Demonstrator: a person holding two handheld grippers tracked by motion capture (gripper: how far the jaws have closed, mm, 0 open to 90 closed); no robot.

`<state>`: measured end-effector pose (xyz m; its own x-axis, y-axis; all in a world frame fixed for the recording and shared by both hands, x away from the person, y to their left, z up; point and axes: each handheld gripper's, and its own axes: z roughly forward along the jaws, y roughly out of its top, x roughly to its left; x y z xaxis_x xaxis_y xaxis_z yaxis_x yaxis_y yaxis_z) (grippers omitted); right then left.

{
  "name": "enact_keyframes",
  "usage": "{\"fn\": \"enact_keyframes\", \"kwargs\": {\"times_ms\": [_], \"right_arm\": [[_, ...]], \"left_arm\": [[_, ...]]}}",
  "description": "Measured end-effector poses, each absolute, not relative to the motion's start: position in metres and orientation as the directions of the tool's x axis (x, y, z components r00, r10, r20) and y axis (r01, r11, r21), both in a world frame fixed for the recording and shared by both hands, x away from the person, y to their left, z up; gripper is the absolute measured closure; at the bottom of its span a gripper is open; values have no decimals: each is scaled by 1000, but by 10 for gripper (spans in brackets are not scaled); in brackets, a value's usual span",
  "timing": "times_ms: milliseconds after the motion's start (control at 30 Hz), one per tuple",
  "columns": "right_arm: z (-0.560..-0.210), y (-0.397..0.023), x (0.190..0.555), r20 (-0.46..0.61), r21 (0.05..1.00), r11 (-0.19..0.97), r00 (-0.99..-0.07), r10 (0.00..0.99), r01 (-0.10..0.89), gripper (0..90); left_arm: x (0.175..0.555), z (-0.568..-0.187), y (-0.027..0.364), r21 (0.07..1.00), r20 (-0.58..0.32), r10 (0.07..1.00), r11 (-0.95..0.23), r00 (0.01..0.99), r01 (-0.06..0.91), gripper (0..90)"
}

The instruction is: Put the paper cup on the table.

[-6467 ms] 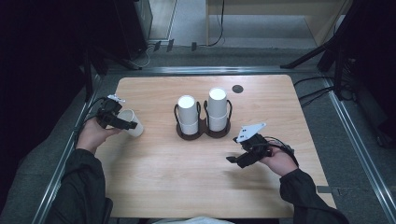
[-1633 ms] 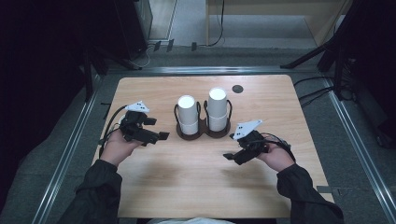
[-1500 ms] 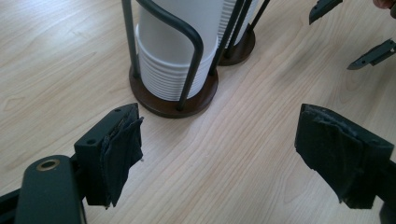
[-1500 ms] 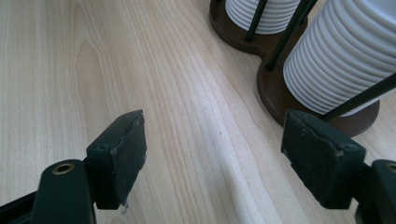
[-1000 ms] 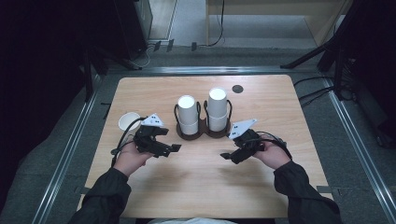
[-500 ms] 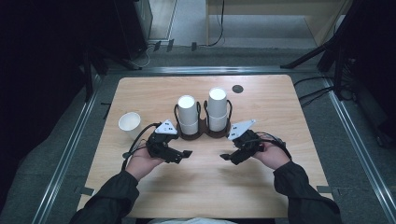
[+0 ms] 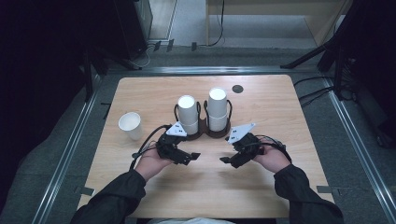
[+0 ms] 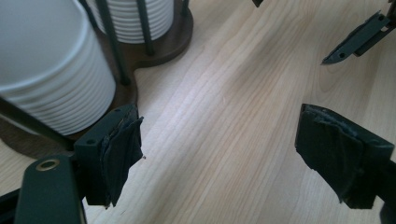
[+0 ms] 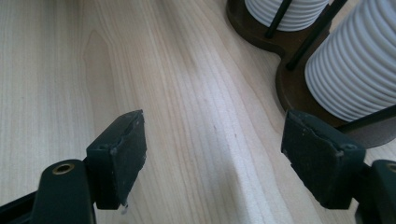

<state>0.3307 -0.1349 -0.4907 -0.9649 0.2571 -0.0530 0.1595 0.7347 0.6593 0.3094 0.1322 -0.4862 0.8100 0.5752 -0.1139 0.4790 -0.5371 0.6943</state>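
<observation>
The wooden table (image 7: 280, 112) carries a dark holder (image 7: 204, 133) with two stacks of white paper cups (image 7: 188, 112) side by side at its middle. A single paper cup (image 7: 130, 125) stands upright well to the left of the holder, apart from both hands. The left gripper (image 7: 190, 157) hovers just in front of the holder, jaws wide apart with nothing between them. The right gripper (image 7: 228, 161) faces it from the other side, jaws likewise spread wide and empty over bare wood.
</observation>
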Motion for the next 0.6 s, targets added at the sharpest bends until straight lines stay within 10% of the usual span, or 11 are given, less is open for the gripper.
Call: {"fn": "enact_keyframes", "kwargs": {"times_ms": [600], "right_arm": [[-494,-139,319,-53,650,742,-963,263,167,230]], "left_arm": [[314,-493,113,672,-110,520,-589,847,449,148]]}}
